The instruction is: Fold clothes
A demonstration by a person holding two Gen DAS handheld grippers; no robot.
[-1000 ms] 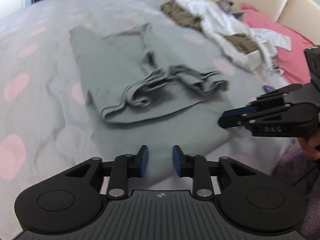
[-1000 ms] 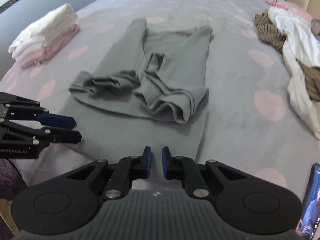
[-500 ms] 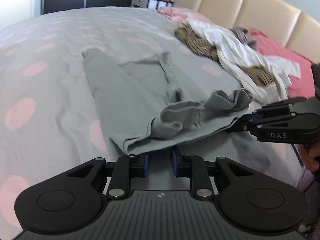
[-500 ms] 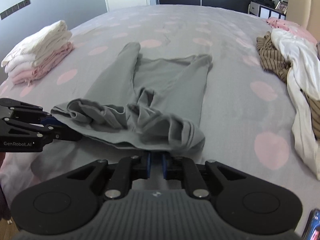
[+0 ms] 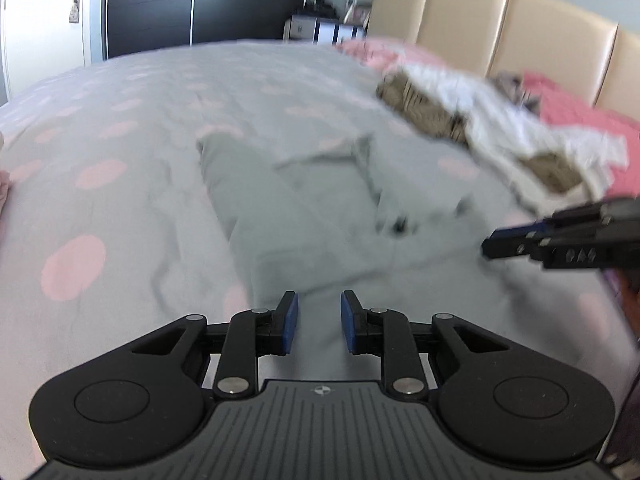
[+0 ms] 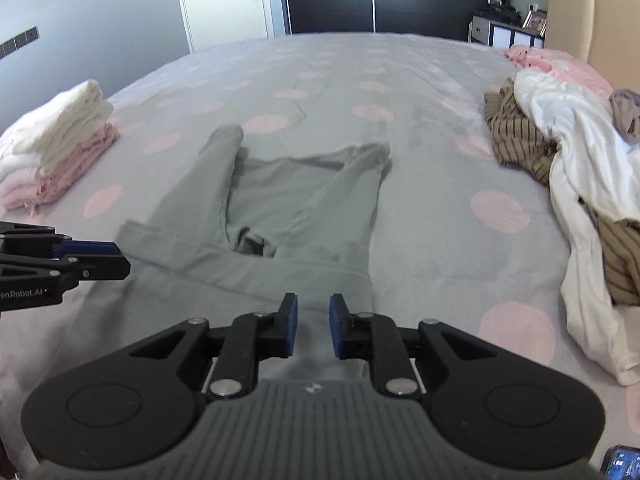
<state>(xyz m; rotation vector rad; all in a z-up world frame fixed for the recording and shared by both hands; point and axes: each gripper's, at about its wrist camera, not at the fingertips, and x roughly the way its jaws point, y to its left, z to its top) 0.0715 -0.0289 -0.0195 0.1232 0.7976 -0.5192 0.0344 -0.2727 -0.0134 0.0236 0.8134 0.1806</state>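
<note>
We note the grey garment (image 6: pixel 280 216) spread flat on the bed (image 6: pixel 420 92), its two long sleeves running away from us and its hem edge nearest, lying across the near part of the spotted cover.

Right gripper (image 6: pixel 310 328): jaws parted, nothing pinched between the blue pads; they have just been opening. The hem's near right corner lies directly ahead of and under the fingertips, cloth visible through the gap but not pressed.

Left gripper (image 5: pixel 316 322): jaws released, a clear gap between the pads, grey cloth lying beneath and ahead, not gripped. This view is blurred, so we cannot tell whether the fingertips touch the fabric. In the right wrist view the left gripper sits at the hem's left end, just beside the cloth.

Elsewhere on the bed: a folded stack of white and pink clothes (image 6: pixel 52 148) at the far left, well apart from the garment; a loose heap of unfolded clothes (image 6: pixel 568 168), white and brown-striped, along the right side near the headboard (image 5: pixel 500 28).
</note>
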